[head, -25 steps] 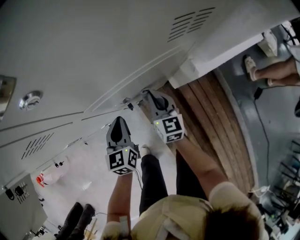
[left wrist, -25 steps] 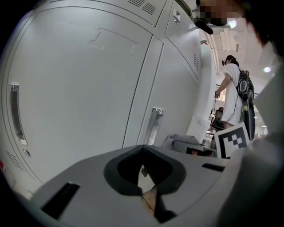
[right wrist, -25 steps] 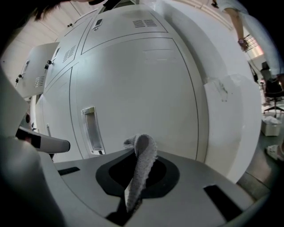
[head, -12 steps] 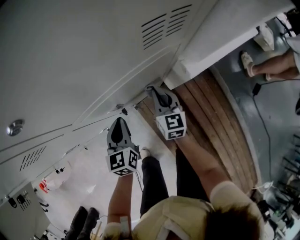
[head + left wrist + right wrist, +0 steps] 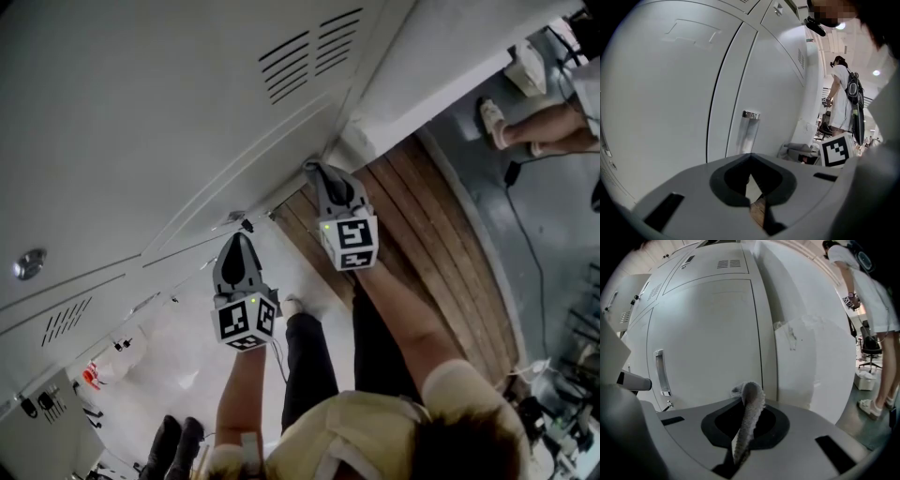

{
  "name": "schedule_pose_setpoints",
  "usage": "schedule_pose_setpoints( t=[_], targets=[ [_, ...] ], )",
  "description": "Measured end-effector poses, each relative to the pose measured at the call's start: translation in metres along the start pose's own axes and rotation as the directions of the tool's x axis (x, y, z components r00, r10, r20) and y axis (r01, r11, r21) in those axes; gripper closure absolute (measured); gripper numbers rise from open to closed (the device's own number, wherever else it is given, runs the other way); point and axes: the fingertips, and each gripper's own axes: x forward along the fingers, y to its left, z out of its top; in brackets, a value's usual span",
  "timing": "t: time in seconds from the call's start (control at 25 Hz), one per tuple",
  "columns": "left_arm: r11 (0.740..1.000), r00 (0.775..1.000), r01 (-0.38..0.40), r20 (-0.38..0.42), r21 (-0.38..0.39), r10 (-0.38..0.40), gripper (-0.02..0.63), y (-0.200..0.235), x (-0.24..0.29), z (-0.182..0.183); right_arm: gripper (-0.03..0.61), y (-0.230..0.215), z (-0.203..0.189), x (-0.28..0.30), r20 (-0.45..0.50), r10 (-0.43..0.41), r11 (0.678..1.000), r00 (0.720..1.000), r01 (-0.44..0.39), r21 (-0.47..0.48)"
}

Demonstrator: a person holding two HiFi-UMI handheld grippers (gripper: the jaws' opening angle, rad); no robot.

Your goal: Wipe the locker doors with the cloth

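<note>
Pale grey-white locker doors (image 5: 141,112) all across; the cloth (image 5: 750,408) is a speckled grey knit. Left claw (image 5: 237,240) and right claw (image 5: 316,169) are grey, and their cubes (image 5: 246,322) are chequered black-and-white. Below are brown floor planks (image 5: 422,234), a beige shirt (image 5: 375,431) and black trousers (image 5: 305,366).

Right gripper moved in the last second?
Yes. The right gripper, holding the cloth, slid rightward along the locker door, closer to the white end panel.
</note>
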Motion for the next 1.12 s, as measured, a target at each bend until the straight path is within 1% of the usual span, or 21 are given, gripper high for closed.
schedule_pose_setpoints(
  t=[0.36, 0.6, 0.96, 1.12],
  targets=[
    [1.000, 1.000, 0.018, 0.020, 0.009, -0.018, 0.626, -0.004, -0.011, 0.015, 0.563, -0.008, 0.015, -0.019, 0.011, -0.063, 0.998, 0.998, 0.063, 0.016],
    [1.000, 0.999, 0.023, 0.037, 0.019, -0.023, 0.626, -0.003, -0.028, 0.027, 0.563, -0.006, 0.026, -0.042, 0.016, -0.094, 0.995, 0.995, 0.094, 0.028],
    [0.999, 0.996, 0.036, 0.080, 0.020, -0.037, 0.626, -0.001, -0.058, 0.051, 0.563, -0.001, 0.057, -0.079, 0.046, -0.120, 0.992, 0.992, 0.119, 0.033],
    [0.999, 0.993, 0.041, 0.106, 0.018, -0.043, 0.626, 0.001, -0.073, 0.062, 0.563, 0.005, 0.071, -0.097, 0.064, -0.130, 0.992, 0.990, 0.129, 0.018]
  ],
)
